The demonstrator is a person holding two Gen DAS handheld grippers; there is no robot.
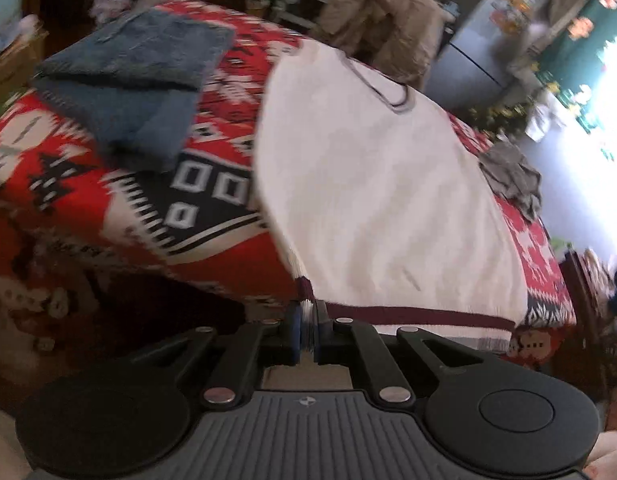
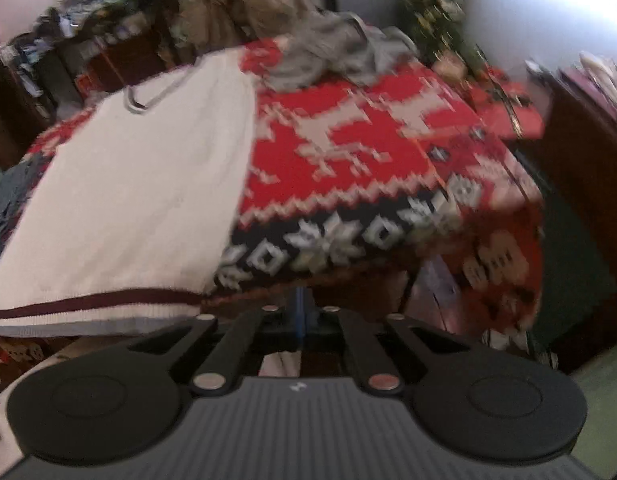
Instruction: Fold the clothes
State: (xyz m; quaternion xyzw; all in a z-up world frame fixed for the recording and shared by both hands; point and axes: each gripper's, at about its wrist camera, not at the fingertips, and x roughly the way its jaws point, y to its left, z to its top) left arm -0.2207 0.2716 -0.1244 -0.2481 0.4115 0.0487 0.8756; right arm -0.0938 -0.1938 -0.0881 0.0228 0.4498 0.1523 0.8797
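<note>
White sweater (image 1: 380,184) on patterned blanket (image 1: 212,184), hem in left gripper (image 1: 307,330)

A white knit sweater (image 1: 372,184) with a maroon hem stripe lies flat, sleeves folded in, on the patterned blanket (image 1: 108,200).

A cluttered home: patterned blanket (image 2: 368,152), fridge (image 1: 504,20), heaped clothes (image 2: 336,52).

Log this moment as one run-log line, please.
left gripper: shut on white sweater hem corner | right gripper: shut, empty, beside hem | folded blue towel aside | grey garment unfolded
</note>
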